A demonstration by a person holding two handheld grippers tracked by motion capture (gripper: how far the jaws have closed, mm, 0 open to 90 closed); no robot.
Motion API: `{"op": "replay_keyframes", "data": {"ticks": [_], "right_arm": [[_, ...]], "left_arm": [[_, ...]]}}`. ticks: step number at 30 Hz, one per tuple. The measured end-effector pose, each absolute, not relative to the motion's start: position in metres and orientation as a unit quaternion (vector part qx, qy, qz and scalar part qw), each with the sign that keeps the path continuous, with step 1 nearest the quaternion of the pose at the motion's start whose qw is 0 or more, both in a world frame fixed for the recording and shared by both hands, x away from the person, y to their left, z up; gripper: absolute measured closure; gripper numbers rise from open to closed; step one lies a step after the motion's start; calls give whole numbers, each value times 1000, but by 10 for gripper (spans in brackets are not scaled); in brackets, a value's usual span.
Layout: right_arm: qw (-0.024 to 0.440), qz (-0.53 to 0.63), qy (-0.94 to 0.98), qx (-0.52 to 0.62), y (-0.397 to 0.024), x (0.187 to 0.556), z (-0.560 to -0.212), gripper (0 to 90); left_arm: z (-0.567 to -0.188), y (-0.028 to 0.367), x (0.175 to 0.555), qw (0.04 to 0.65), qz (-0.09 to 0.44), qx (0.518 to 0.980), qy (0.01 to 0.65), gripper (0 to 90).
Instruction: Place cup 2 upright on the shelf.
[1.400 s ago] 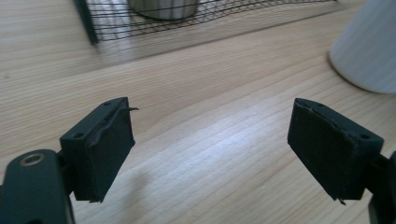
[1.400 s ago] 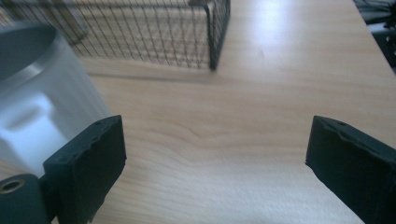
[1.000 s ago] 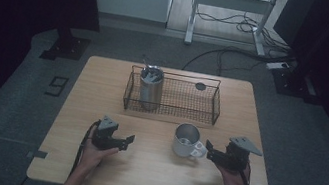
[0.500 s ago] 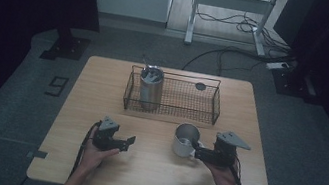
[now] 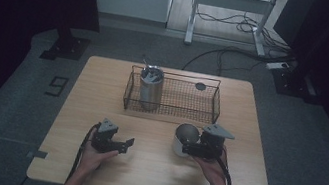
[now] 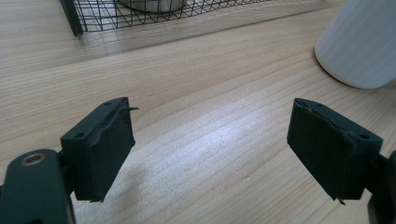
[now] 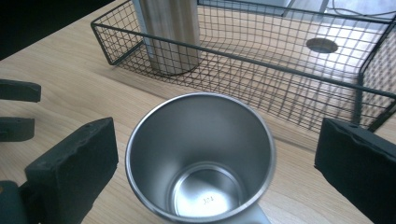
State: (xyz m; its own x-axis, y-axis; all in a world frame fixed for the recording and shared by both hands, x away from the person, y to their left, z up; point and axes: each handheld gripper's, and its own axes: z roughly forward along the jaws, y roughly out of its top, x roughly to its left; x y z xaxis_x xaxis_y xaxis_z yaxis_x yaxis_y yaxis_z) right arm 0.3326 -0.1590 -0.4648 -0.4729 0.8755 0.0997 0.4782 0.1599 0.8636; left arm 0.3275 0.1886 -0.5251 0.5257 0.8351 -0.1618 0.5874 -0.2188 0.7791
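Right gripper point(image 7: 215, 168) jaws spread wide either side of the white steel-lined cup point(image 7: 201, 158), lower centre of frame, not touching it. Left gripper point(image 6: 210, 149) wide open over bare light wooden table point(image 6: 201, 84), holding nothing. Black wire basket point(image 5: 172, 94) sits upper centre, with tall metal tumbler point(image 5: 150, 87) inside.

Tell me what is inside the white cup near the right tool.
The cup is empty: its bare steel bottom carries a small stamped mark. The tabletop under it is hidden.

mug point(image 5: 185, 137) beside right gripper point(image 5: 186, 149); left gripper point(image 5: 127, 145) apart | basket point(image 5: 210, 111) behind
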Motion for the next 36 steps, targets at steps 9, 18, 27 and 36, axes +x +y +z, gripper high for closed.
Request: {"op": "replay_keyframes", "data": {"ticks": [9, 18, 27, 36], "right_arm": [[218, 443, 732, 470, -154, 332, -472, 0], [219, 414, 751, 466, -144, 332, -486, 0], [219, 380, 765, 472, -137, 337, -499, 3], [237, 383, 763, 463, -138, 335, -500, 71]], "left_arm": [[-527, 188, 324, 412, 150, 769, 466, 147], [-527, 186, 323, 408, 152, 772, 463, 146], [-525, 190, 324, 427, 127, 763, 468, 147], [-527, 188, 324, 418, 128, 768, 468, 147]]}}
